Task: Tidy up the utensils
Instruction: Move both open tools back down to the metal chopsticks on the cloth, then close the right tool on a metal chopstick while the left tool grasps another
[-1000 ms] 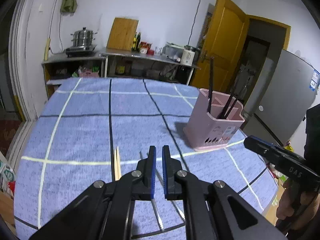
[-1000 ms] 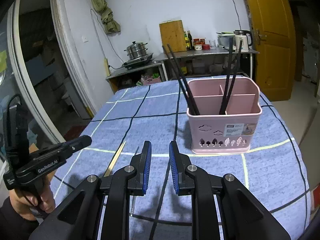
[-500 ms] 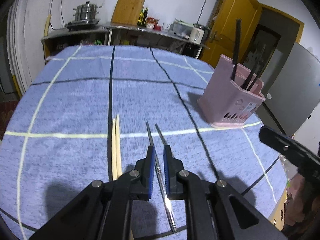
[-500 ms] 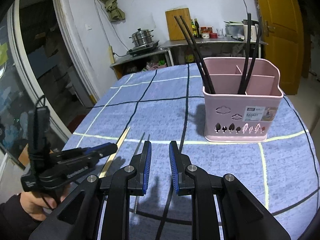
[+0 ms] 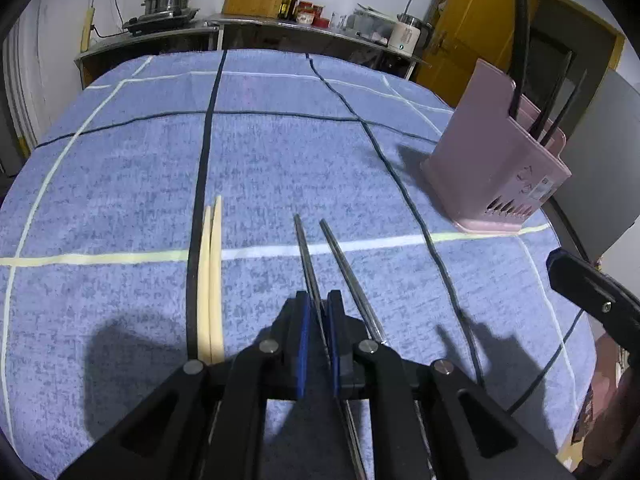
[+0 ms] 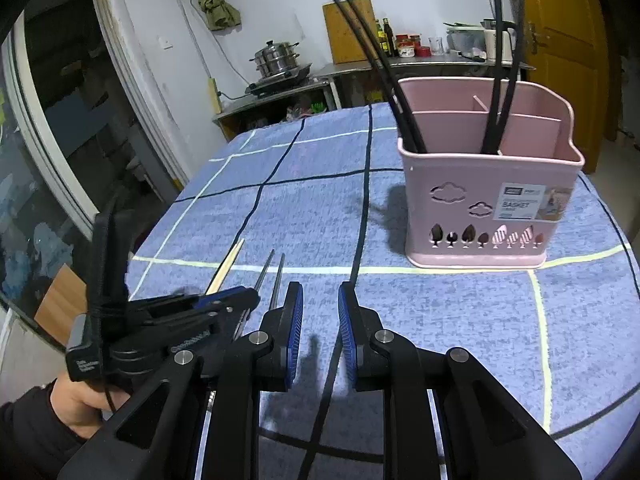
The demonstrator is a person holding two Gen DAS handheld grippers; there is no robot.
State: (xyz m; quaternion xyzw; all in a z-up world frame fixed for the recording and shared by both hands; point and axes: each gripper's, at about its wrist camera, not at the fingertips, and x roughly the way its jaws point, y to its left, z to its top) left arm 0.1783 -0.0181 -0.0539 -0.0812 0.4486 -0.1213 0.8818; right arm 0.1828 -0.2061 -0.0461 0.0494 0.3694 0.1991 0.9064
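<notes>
Two metal chopsticks [image 5: 308,256] are lying on the blue checked cloth [image 5: 280,152] that is covering the surface. Their long axes are running from 6 o'clock toward 12 o'clock in the left wrist view, with the narrow tips pointing away from the camera and spreading slightly apart. The left gripper [image 5: 318,320] is standing low over the left one of the two, and its blue fingers [image 5: 303,336] are nearly together, with this chopstick lying in the narrow gap; whether the pads are pressing on it I cannot tell. The near ends of both chopsticks are hiding under the black gripper body.

At 9 o'clock from them a pair of pale wooden chopsticks [image 5: 212,276] is lying parallel, touching a dark line of the cloth; their near ends are also covered.

The pink utensil basket [image 6: 490,200] is standing at 2 o'clock, well apart, with black chopsticks [image 6: 376,68] leaning in its compartments. Their tops are cut off in the left wrist view.

The right gripper [image 6: 319,300] is hovering over the cloth with its fingers apart and nothing between them.
</notes>
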